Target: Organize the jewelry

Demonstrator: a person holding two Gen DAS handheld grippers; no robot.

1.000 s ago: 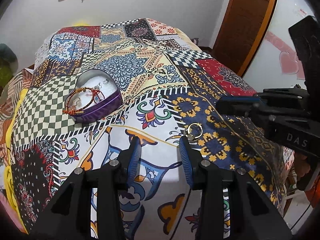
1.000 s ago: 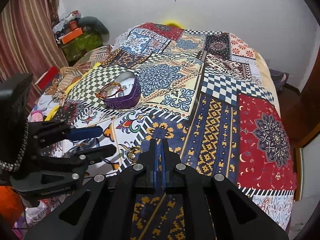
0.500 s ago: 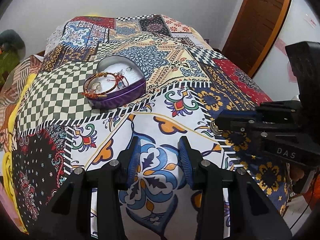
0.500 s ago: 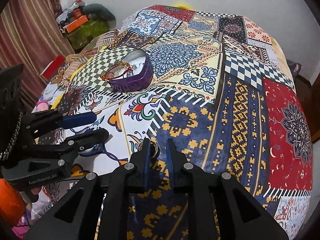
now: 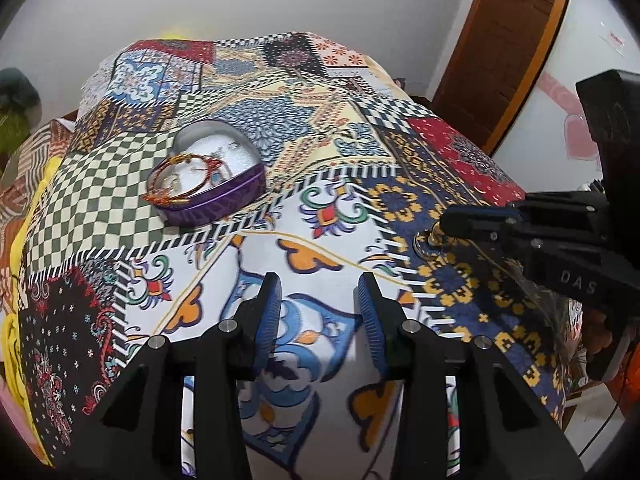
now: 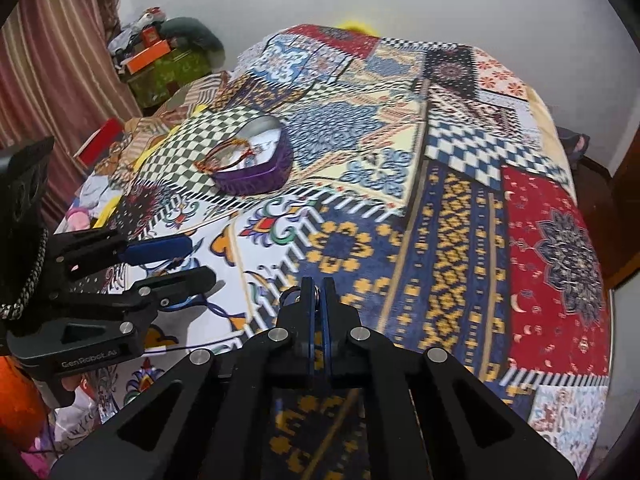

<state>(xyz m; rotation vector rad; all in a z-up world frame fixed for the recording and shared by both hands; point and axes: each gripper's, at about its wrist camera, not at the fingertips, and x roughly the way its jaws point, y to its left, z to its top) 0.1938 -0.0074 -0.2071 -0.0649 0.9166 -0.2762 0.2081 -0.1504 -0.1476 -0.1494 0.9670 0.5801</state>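
A purple heart-shaped tin [image 5: 208,176] with a white lining sits on the patterned bedspread; a red-and-gold bangle [image 5: 182,178] lies across its rim. The tin also shows in the right wrist view [image 6: 254,168]. A gold ring [image 5: 426,242] lies on the bedspread at the right, and my right gripper [image 6: 319,294] is shut on the ring [image 6: 317,292]. In the left wrist view the right gripper [image 5: 448,226] comes in from the right. My left gripper [image 5: 318,296] is open and empty above the bedspread, nearer than the tin.
The bedspread [image 6: 460,200] covers the whole bed. Striped curtains [image 6: 48,60] and a green box with clutter [image 6: 168,64] stand at the left. A wooden door [image 5: 508,40] is at the right. The bed edge drops off near both grippers.
My right gripper has closed its fingers on the gold ring. My left gripper has drawn back and turned slightly, staying open.
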